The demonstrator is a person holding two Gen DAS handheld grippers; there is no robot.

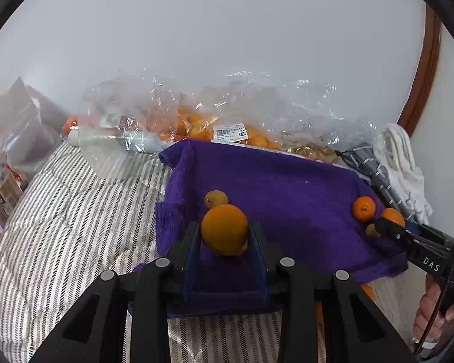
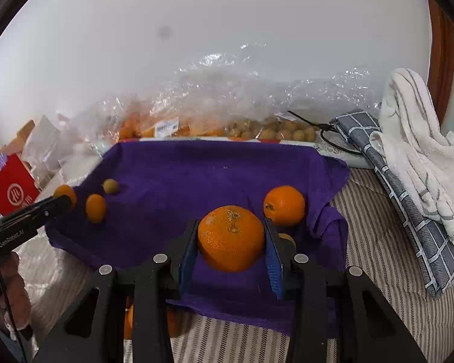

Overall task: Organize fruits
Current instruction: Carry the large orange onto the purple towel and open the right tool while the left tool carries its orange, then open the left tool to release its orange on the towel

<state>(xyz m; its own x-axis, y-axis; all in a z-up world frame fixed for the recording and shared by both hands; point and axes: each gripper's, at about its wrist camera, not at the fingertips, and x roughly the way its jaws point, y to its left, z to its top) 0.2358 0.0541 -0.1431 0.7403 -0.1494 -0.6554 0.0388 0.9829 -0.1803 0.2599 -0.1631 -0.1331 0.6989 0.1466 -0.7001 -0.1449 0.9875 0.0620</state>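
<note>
Carrying one fruit in each claw, we are mid-transfer over the purple towel [image 1: 275,181]. Our left gripper [image 1: 224,236] is closed narrowly on a small orange [image 1: 224,228], pads pressing both its sides, above the towel's left part beside a brownish small fruit [image 1: 215,198]. Our right gripper [image 2: 230,242] clamps a larger tangerine [image 2: 230,237] the same way, near the towel's right edge, where another tangerine [image 2: 284,205] already lies. We judge the sorting is by kind, with the bags [image 1: 196,121] of fruit behind as the source. Next, each fruit wants lowering until it rests on the cloth near its fellows, then a gentle release, since round fruit may roll off.
</note>
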